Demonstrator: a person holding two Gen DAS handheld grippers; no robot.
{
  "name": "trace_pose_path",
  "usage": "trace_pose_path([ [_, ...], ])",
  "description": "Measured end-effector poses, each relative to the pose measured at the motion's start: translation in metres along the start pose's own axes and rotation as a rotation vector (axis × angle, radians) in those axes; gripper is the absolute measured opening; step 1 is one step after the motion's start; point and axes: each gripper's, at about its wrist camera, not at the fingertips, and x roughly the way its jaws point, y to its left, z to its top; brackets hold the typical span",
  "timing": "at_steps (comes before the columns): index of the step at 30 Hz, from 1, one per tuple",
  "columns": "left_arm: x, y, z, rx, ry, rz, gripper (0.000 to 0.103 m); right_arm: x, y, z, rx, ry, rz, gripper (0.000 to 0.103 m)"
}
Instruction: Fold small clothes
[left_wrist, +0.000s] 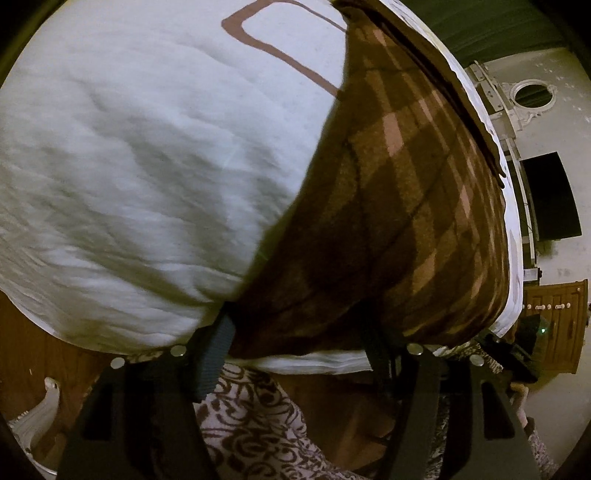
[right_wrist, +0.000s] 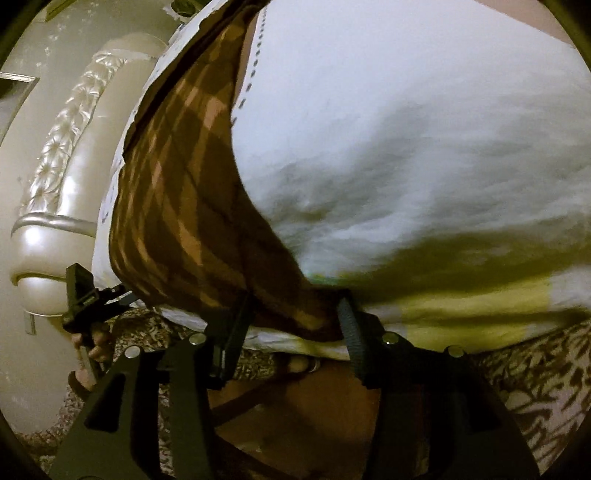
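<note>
A brown plaid garment (left_wrist: 413, 206) lies along the near edge of a bed with a white quilted cover (left_wrist: 140, 155). My left gripper (left_wrist: 299, 332) stands with its jaws wide apart, one finger (left_wrist: 218, 350) at each side of the garment's near end. In the right wrist view the same plaid garment (right_wrist: 177, 192) runs up the left side of the white cover (right_wrist: 406, 129). My right gripper (right_wrist: 291, 325) also has its jaws apart around the garment's near corner. The fingertips are hidden under the cloth. The left gripper also shows in the right wrist view (right_wrist: 85, 299).
A padded cream headboard (right_wrist: 62, 177) is at the left in the right wrist view. A wooden dresser (left_wrist: 554, 314), a dark screen (left_wrist: 550, 199) and a white wall are at the right in the left wrist view. A patterned bedspread (left_wrist: 258, 417) hangs below the bed edge.
</note>
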Motion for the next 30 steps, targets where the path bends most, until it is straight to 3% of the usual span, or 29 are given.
trace_pose_path([
  [2, -0.002, 0.000, -0.002, 0.008, 0.002, -0.026, 0.048, 0.003, 0.000, 0.000, -0.008, 0.010, -0.006, 0.043],
  [3, -0.003, -0.001, -0.002, 0.010, 0.005, -0.038, 0.043, 0.007, 0.002, -0.001, -0.019, 0.033, -0.016, 0.024],
  [4, -0.003, -0.003, -0.003, 0.017, 0.011, -0.059, 0.032, 0.010, 0.003, -0.002, -0.025, 0.061, -0.014, 0.006],
  [8, -0.002, -0.013, -0.007, 0.063, 0.028, -0.076, 0.007, 0.008, 0.014, -0.006, -0.075, 0.082, 0.020, 0.004],
  [11, -0.007, -0.020, -0.010, 0.100, 0.020, -0.084, 0.006, 0.001, 0.021, -0.008, -0.061, 0.078, 0.071, 0.004],
  [19, -0.055, -0.043, 0.003, 0.067, -0.038, -0.327, 0.006, -0.043, 0.046, -0.005, 0.000, -0.011, 0.332, 0.004],
  [25, -0.103, -0.061, 0.052, -0.006, -0.163, -0.459, 0.006, -0.086, 0.061, 0.041, 0.043, -0.142, 0.537, 0.004],
  [30, -0.130, -0.080, 0.110, -0.018, -0.282, -0.476, 0.006, -0.104, 0.076, 0.102, 0.044, -0.248, 0.631, 0.004],
])
